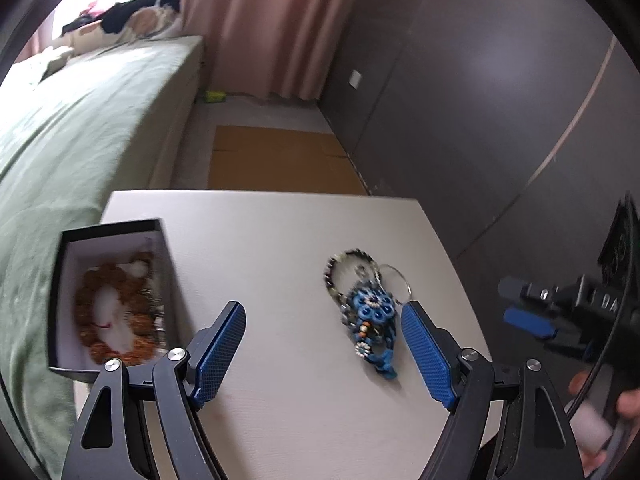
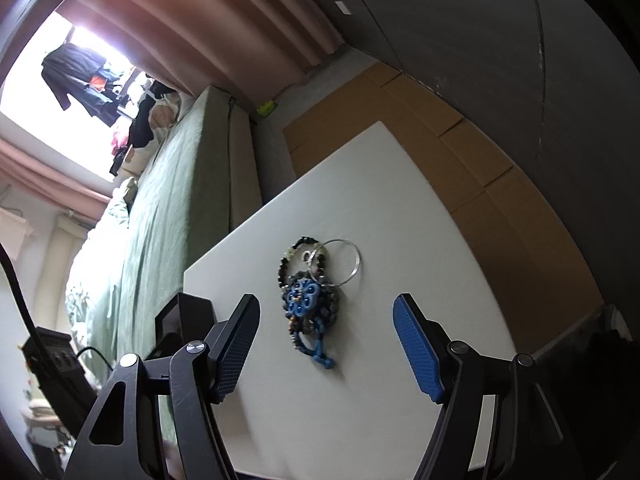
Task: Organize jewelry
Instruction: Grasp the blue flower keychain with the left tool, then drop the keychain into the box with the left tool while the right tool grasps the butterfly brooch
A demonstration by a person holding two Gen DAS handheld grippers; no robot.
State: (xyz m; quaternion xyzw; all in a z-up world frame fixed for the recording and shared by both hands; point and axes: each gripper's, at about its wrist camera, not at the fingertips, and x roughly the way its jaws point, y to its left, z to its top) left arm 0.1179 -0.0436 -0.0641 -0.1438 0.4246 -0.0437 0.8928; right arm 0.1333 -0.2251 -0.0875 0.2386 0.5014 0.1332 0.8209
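Note:
A pile of jewelry (image 1: 368, 312) lies on the white table (image 1: 280, 240): a blue beaded flower piece, a dark bead bracelet and a thin silver ring hoop. It also shows in the right wrist view (image 2: 310, 300). A black box (image 1: 112, 296) with a white lining sits at the table's left edge and holds an amber bead bracelet (image 1: 116, 312). My left gripper (image 1: 324, 320) is open and empty, above the table, with the pile near its right finger. My right gripper (image 2: 326, 312) is open and empty, with the pile between its fingers; it shows at the right of the left wrist view (image 1: 532, 320).
A bed with a green cover (image 1: 72, 128) runs along the table's left side. Cardboard (image 1: 280, 160) lies on the floor beyond the table. A dark grey wall (image 1: 480, 100) stands to the right. The black box's corner (image 2: 188, 316) shows behind my right gripper's left finger.

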